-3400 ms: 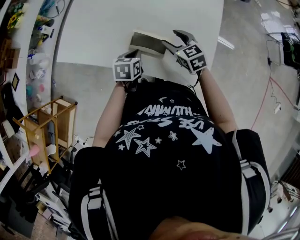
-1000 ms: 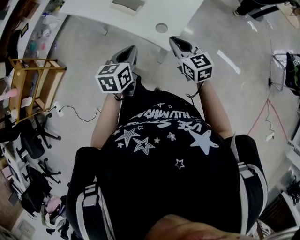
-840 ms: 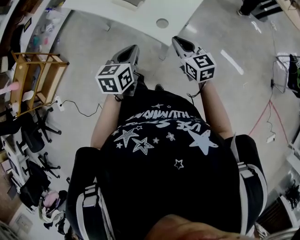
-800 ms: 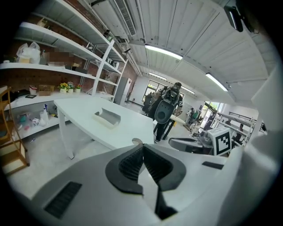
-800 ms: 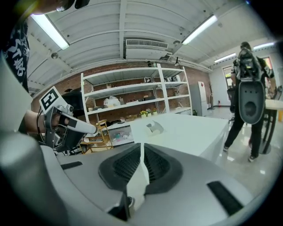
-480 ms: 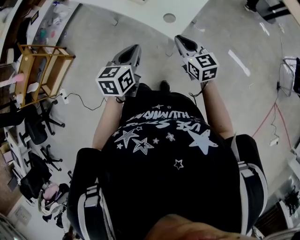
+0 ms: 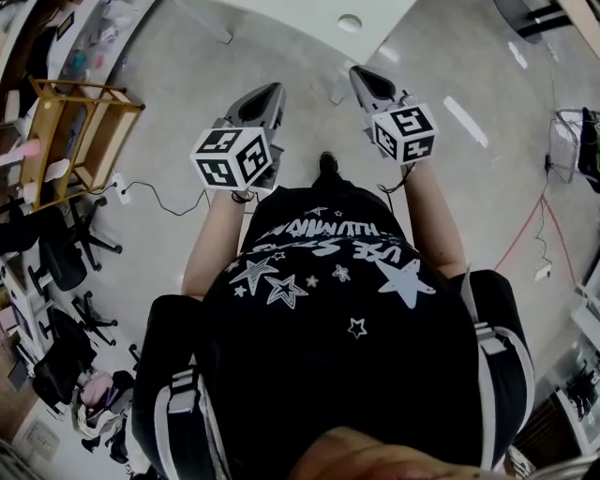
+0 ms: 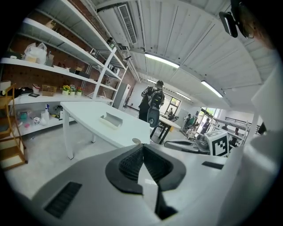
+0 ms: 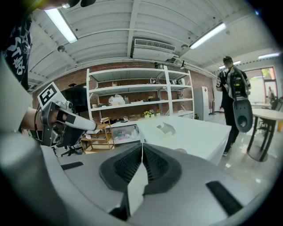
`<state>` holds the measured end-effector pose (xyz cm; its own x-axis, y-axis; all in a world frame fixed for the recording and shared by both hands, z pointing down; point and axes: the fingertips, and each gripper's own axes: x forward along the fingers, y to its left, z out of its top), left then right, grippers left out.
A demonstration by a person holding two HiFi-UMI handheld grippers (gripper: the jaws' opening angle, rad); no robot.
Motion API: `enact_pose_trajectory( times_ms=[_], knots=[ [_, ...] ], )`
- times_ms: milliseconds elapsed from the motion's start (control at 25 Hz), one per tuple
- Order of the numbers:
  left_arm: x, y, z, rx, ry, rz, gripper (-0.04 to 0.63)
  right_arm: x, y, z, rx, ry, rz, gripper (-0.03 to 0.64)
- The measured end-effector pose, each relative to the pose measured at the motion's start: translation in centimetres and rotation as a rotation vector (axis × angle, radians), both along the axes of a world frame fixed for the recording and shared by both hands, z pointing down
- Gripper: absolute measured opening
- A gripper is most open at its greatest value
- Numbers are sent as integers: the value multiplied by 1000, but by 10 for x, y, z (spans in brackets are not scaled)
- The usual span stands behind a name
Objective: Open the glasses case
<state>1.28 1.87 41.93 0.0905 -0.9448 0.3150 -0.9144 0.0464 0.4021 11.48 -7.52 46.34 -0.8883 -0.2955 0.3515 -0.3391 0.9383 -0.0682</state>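
Open floor (image 7: 309, 112) ahead — white table (image 7: 281, 7) beyond

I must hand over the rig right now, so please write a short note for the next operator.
Left tool: shut, empty. Right tool: shut, empty; its jaws just closed the last bit.
Both are held over the floor, away from the white table.
Glasses case: lies on that table, apart from both tools; from here it looks open.
Done: opening, it seems. Left: check the case up close.
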Motion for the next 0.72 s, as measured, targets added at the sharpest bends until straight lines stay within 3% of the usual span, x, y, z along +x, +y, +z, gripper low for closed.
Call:
enact_pose_trajectory(
  times_ms=[720],
  knots=[
    [11, 128, 2, 28, 42, 52, 12, 21, 138, 3, 4, 59, 61, 9]
  ],
)
